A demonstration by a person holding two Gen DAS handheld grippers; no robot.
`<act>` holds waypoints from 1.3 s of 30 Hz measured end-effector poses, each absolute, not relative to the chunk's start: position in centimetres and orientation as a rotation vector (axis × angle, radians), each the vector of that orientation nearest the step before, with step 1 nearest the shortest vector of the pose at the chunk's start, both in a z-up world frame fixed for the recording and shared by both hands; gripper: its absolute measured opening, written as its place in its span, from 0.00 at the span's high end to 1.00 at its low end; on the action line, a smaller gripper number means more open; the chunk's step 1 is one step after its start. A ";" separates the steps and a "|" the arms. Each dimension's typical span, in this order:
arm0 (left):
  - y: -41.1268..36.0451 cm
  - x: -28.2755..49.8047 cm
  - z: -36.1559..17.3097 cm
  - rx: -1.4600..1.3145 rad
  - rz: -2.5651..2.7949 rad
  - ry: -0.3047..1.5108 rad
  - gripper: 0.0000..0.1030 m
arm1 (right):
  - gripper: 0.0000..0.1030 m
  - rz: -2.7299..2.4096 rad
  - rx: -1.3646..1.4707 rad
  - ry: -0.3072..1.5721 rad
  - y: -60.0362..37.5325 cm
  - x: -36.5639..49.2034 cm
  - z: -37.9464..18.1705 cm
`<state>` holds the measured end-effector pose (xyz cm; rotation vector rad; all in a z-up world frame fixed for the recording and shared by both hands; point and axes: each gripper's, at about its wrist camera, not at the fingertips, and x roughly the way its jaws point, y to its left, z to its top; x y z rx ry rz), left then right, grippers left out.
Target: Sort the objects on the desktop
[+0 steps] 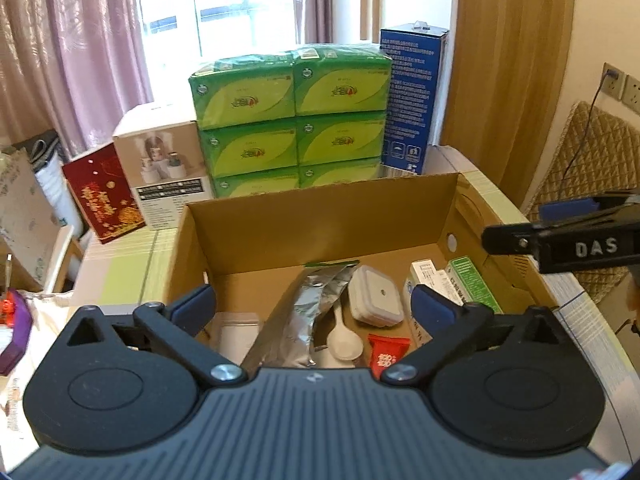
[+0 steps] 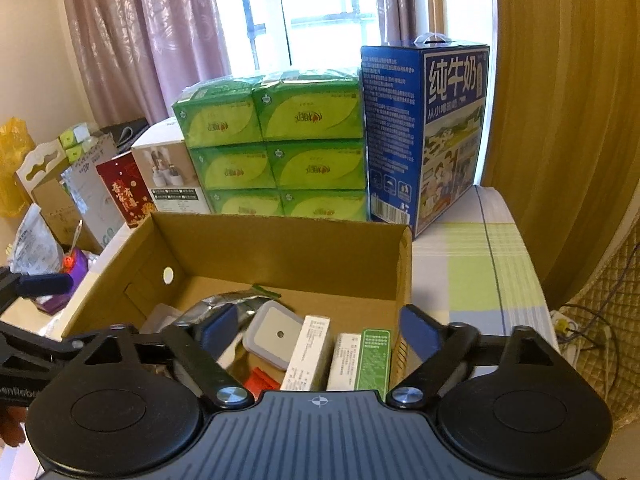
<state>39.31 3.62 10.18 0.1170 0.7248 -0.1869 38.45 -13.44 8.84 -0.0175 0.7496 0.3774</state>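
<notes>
Two grippers hang over one open cardboard box (image 1: 320,208), both with jaws spread wide and nothing between them, so I judge the sorting to be between items: something has gone in and another pick is due, or the job is nearly done. Going left to right in the left wrist view, the left gripper (image 1: 314,304) sits above the box's near left corner, where a pale flat thing (image 1: 236,332) lies, too hidden to name. Next comes a long foil pouch (image 1: 296,312) lying slantwise toward the middle, then a white spoon (image 1: 342,340) just beside it and a red sachet (image 1: 386,354) near the front wall. A white lidded tub (image 1: 376,298) rests behind the sachet. Against the box's right wall stand a white carton (image 1: 430,280) and a green carton (image 1: 468,276), side by side. The right gripper (image 2: 318,328) hovers above these cartons at the box's right side; its finger also shows at the right edge of the left view. Behind the box, on the desk (image 2: 472,264), stand stacked green tissue packs (image 1: 292,120) and a blue milk case (image 2: 424,136). Loose clutter lies past the desk's left edge; the next move likely calls for reaching there with open jaws.
</notes>
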 end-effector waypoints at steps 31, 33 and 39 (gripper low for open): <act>4.7 35.2 14.0 0.085 -0.121 0.836 0.01 | 0.02 0.329 -0.094 0.871 -14.1 33.4 12.5; 4.7 34.8 14.2 0.086 -0.120 0.835 0.01 | 0.02 0.330 -0.092 0.872 -14.1 33.0 12.8; 4.6 33.5 15.3 0.077 -0.116 0.827 0.01 | 0.02 0.336 -0.090 0.875 -14.2 31.7 13.5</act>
